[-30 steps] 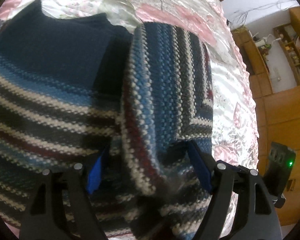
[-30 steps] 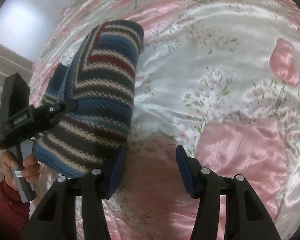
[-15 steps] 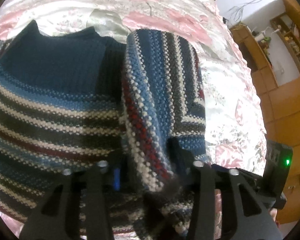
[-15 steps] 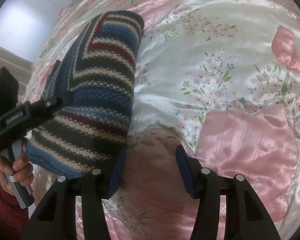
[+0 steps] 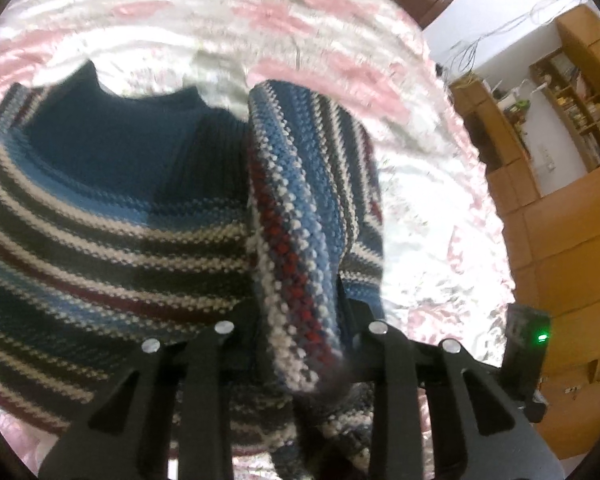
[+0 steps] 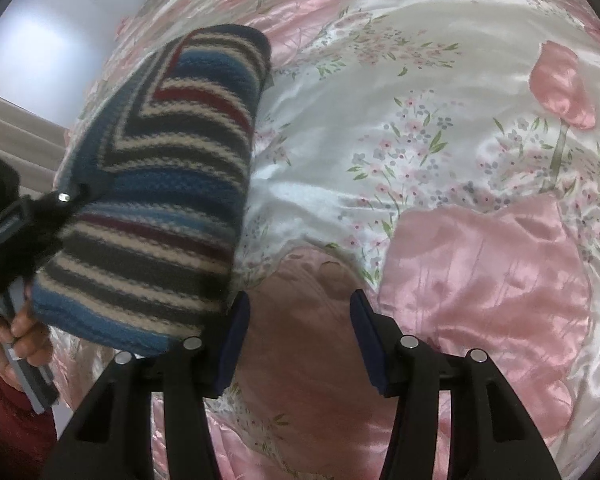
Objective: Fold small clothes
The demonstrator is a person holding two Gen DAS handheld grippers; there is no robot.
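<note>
Pinching the striped sweater (image 5: 300,216), left gripper (image 5: 300,332) hangs over floral bedspread (image 6: 440,160).

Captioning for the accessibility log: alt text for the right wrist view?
The right hand-held gripper hangs open and empty over a pink floral satin bedspread. At left, the left hand-held gripper, gripped by a hand, lifts a fold of a striped knit sweater.

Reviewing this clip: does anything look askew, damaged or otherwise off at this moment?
Nothing stands out. The left gripper is shut on a fold of the striped sweater, lifted over the floral bedspread, and the right gripper is open and holds nothing. No damage shows on the knit.
</note>
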